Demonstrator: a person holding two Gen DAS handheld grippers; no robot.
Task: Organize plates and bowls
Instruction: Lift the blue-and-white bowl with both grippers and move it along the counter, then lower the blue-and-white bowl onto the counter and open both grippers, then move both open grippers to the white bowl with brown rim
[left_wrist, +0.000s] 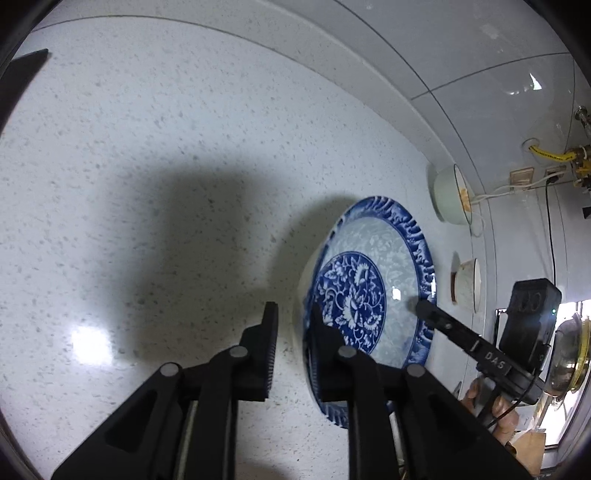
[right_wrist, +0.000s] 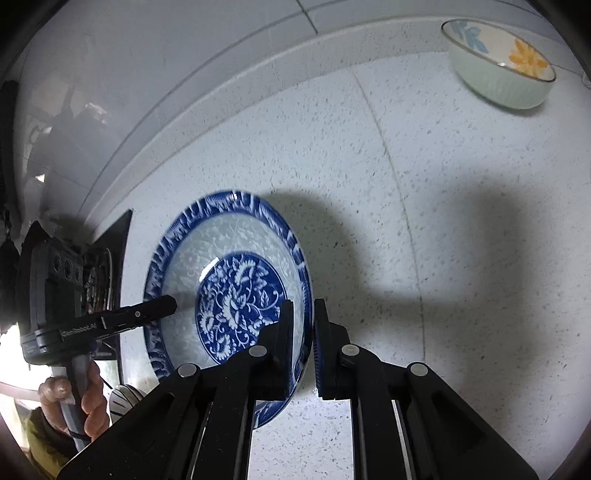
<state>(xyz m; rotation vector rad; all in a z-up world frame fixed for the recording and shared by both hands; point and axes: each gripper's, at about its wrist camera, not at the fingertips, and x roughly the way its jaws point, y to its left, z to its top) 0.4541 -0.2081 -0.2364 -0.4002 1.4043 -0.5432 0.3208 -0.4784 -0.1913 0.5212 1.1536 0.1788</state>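
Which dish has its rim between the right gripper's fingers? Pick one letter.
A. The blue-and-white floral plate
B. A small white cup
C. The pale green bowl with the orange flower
A: the right gripper is closed over the rim of the blue-and-white floral plate, while the pale green bowl sits far off near the wall.

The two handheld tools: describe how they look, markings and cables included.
Both are matte black two-finger tools with angular linkage arms, round grey pivot pins and ribbed pads. The left tool shows white lettering on its finger in the right wrist view and carries a boxy black camera block. The right tool reads "DAS", has a small green light on its block and a thin black cable. An olive-yellow sleeve shows.
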